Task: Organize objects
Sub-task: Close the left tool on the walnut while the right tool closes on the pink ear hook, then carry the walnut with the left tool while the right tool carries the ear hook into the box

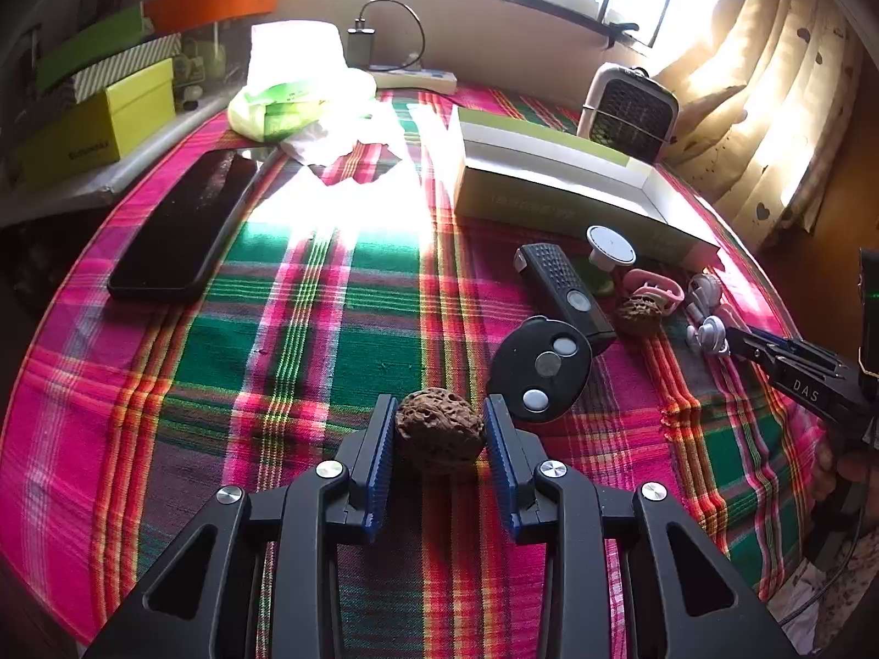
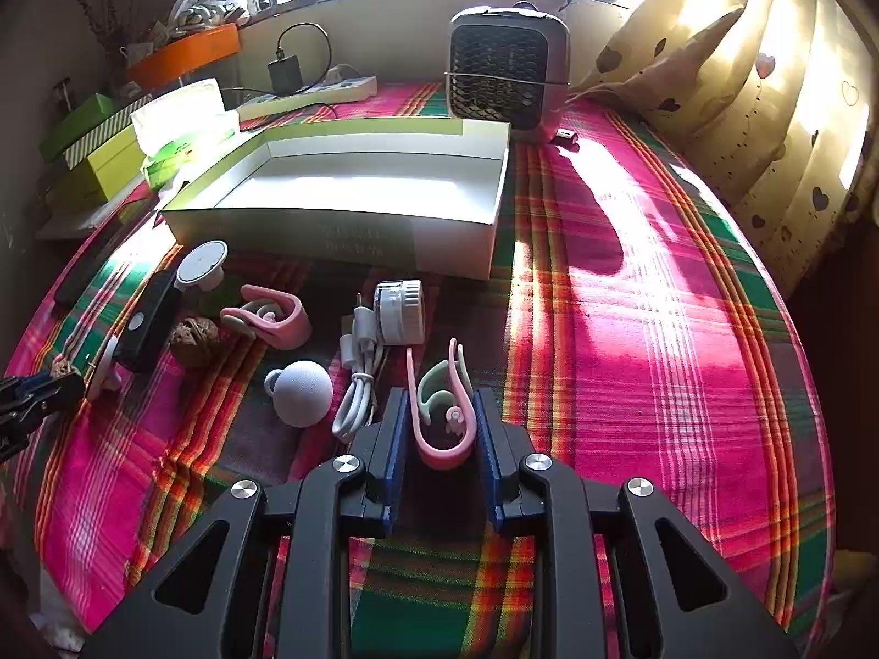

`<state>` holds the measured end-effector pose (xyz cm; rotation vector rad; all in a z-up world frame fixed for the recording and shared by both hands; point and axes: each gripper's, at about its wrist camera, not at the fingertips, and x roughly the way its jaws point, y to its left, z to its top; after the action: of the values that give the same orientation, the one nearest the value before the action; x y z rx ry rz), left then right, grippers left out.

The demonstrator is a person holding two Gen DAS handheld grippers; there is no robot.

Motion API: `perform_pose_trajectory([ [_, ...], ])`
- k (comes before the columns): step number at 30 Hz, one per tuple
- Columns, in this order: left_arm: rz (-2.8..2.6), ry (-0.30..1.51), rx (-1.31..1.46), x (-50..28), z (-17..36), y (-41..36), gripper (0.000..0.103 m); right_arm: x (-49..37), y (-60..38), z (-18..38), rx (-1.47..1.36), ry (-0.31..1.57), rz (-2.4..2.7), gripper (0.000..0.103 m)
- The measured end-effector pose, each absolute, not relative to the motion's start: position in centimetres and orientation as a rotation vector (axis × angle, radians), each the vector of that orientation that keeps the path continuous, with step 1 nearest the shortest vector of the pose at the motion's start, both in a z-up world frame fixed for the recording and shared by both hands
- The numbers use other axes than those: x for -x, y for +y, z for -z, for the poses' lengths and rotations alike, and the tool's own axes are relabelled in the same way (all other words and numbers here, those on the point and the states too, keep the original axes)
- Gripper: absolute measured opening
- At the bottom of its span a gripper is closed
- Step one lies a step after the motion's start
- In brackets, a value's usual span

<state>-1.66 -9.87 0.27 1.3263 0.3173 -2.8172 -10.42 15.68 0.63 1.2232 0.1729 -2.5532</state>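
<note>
My left gripper (image 1: 439,428) is shut on a brown walnut (image 1: 439,431), its blue pads touching both sides, low over the plaid cloth. My right gripper (image 2: 439,428) is shut on a pink ear-hook clip (image 2: 442,412). The open white and green box (image 2: 351,192) stands ahead of the right gripper and is empty; it also shows in the left wrist view (image 1: 555,176). A second walnut (image 2: 195,340), a second pink clip (image 2: 269,318), a white ball (image 2: 302,392), a white cable (image 2: 357,384) and a white round cap (image 2: 401,310) lie before the box.
A black oval remote (image 1: 541,370), a black ribbed remote (image 1: 566,288) and a white disc (image 1: 610,244) lie right of the left gripper. A long black case (image 1: 181,225) lies at left. A small fan (image 2: 508,71), a power strip (image 2: 307,99) and stacked boxes (image 1: 93,126) stand at the back.
</note>
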Motion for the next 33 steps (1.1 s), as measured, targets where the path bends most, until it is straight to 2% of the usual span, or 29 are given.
perform_pose_trajectory([
  [19, 2.833, 0.3, -1.324, 2.3, -1.1, -9.8, 0.029, 9.8, 15.8, -0.7, -1.229, 0.109, 2.549, 0.024],
  [33, 2.88, 0.222, -1.304, 4.4, -2.8, -9.1, 0.029, 9.7, 15.5, -2.4, -1.186, 0.089, 2.559, 0.024],
])
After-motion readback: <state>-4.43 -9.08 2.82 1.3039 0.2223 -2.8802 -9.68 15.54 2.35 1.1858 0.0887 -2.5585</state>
